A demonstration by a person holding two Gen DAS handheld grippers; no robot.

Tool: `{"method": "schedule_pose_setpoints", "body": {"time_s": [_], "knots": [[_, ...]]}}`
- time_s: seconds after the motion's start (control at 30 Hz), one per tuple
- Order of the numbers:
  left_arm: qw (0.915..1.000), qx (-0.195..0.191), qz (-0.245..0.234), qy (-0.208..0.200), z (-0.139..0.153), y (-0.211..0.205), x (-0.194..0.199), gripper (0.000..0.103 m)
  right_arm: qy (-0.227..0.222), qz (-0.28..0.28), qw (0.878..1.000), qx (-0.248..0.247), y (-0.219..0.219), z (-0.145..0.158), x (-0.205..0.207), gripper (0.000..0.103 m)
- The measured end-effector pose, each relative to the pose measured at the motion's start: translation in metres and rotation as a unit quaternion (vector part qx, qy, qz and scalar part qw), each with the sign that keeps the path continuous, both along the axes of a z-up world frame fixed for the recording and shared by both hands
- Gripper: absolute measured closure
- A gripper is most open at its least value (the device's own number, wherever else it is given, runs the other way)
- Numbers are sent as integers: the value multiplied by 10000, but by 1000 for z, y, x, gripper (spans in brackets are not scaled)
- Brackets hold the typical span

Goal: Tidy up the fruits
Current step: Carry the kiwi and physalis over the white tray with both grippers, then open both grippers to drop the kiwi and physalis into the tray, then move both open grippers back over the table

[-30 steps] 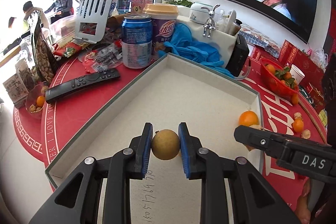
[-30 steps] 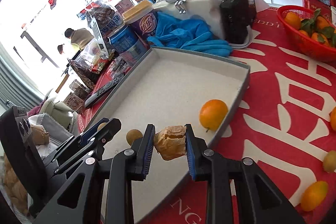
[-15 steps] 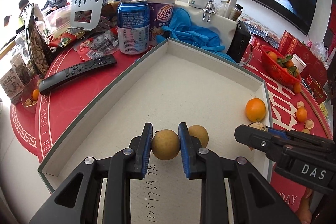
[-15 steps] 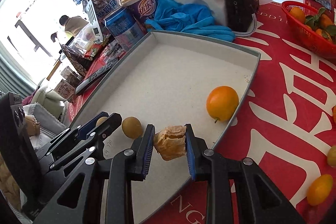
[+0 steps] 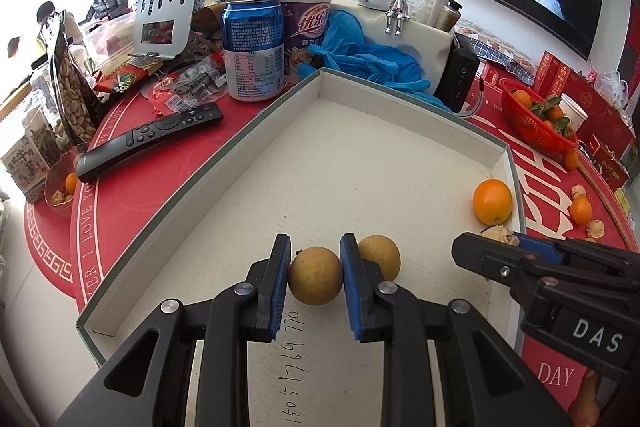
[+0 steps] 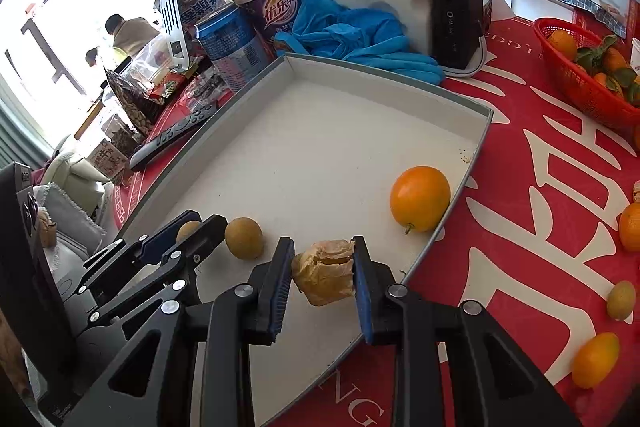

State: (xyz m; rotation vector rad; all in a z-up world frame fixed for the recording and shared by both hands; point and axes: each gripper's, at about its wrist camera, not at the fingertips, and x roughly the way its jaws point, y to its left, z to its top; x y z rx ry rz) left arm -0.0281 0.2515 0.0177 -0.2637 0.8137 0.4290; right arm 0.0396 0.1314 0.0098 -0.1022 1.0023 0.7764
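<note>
Now the left hand-held gripper [image 5: 315,277], clamped on a round brown fruit [image 5: 315,274], has come down low beside another brown fruit [image 5: 380,255] in the tray [image 5: 400,87], while the right hand-held gripper [image 6: 322,277] squeezes a crumpled fruit [image 6: 324,277] over the tray edge, so both look ready to drop

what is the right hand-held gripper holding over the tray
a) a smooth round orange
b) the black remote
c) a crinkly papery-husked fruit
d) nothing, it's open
c: in the right wrist view the right hand-held gripper is shut on a wrinkled, husked fruit above the tray, while the orange lies loose in the tray.
</note>
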Motion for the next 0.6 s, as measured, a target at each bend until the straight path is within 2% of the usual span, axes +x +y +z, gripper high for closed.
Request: {"method": "schedule_pose_setpoints", "body": {"time_s": [0.07, 0.13, 0.2, 0.27, 0.3, 0.33, 0.37, 0.4, 0.57, 0.6], "knots": [[10000, 6, 19, 17, 0, 0, 0, 74, -15, -14, 10000, 16, 0, 1, 0, 74], [10000, 24, 64, 23, 1, 0, 0, 64, -31, -14, 10000, 22, 0, 2, 0, 73], [9999, 91, 98, -18, 3, -1, -1, 42, -50, 14, 10000, 26, 2, 4, -1, 72], [9997, 233, 106, -40, 5, -4, -1, 31, -47, 45, 10000, 23, 3, 5, -2, 71], [9993, 336, 149, -26, 6, -5, -1, 26, -43, 41, 10000, 40, 4, 7, -2, 65], [9992, 363, 135, -38, 7, -6, -1, 23, -67, 10, 10000, 21, 3, 9, -2, 48], [9992, 379, 102, -58, 8, -7, -1, 20, -148, -62, 9999, -4, 2, 12, -2, 38], [9990, 425, 116, -44, 8, -8, -1, 20, -196, -48, 9998, 65, 1, 15, -2, 23], [9986, 496, 179, -18, 8, -8, 1, 19, -493, -111, 9986, 151, -4, 34, -11, 18], [9988, 465, 183, -1, 7, -8, 2, 19, -558, -167, 9982, 135, -7, 37, -11, 1]]}}
